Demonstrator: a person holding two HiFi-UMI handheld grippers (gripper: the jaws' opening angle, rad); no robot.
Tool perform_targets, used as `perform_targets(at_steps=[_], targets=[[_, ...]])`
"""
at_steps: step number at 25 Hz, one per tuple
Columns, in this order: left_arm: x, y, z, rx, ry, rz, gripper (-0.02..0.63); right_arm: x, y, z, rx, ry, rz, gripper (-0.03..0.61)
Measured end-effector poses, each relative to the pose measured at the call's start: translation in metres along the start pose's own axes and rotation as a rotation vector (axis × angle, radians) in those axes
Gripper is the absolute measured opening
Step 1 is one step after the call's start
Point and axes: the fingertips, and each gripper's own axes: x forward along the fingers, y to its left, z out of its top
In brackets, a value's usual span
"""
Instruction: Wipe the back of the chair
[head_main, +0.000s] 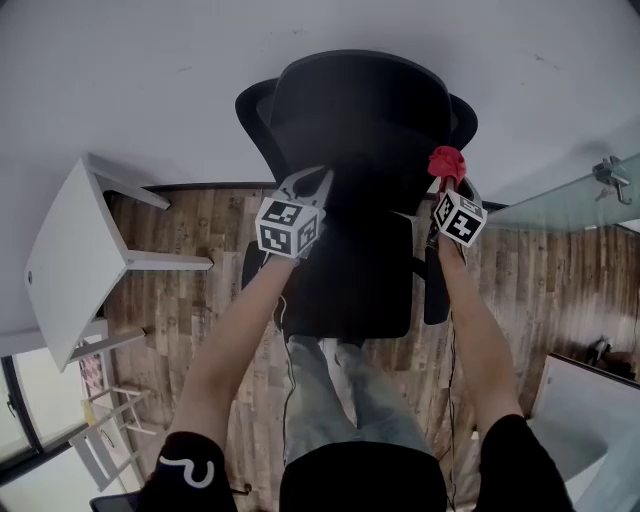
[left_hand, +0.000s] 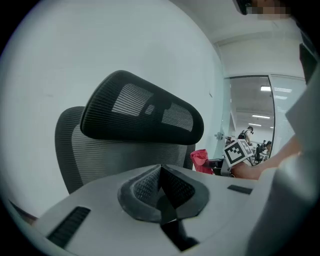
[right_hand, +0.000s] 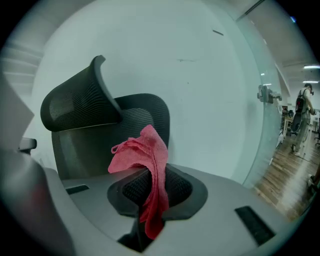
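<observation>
- Office chair (head_main: 360, 110), black with a mesh backrest (left_hand: 100, 155) and a curved headrest (left_hand: 142, 112), stands at the far side against the white wall (head_main: 150, 60), its seat (head_main: 360, 285) turned toward the person.
- Left gripper (head_main: 318, 178) is held over the left part of the chair where the backrest meets the seat. Its jaws are pressed together with nothing between them (its own view shows the ribbed pads meeting in one line), and they point at the front of the backrest.
- Right gripper (head_main: 447, 182) is held at the right edge of the backrest, just above the right armrest (head_main: 435, 290). Its jaws are clamped on a red cloth (right_hand: 147, 165).
- The cloth's upper end stands bunched above the pads and its lower end hangs down between them. In the right gripper view it lies in front of the backrest's mesh, but whether it touches the mesh cannot be told.
- From the left gripper view, the cloth and the right gripper's marker cube (left_hand: 237, 151) show to the right of the backrest, below the headrest.
- A white table (head_main: 70, 250) stands to the left on the wood floor (head_main: 200, 225), well apart from the chair.
- A glass partition (head_main: 570, 205) with a metal fitting (head_main: 610, 178) is on the right.
</observation>
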Motion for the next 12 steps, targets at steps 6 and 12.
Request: perform_targets(at_steps=[6,12], targets=[[-0.026,0.031,-0.020,-0.039,-0.035,0.067,0.025,-0.006,0.065,-0.022,-0.027,0.027,0.084,0.064],[-0.066,0.067,-0.035,-0.084,-0.083,0.137,0.025,-0.003,0.148,-0.023,-0.084,0.024,0.190,0.064]])
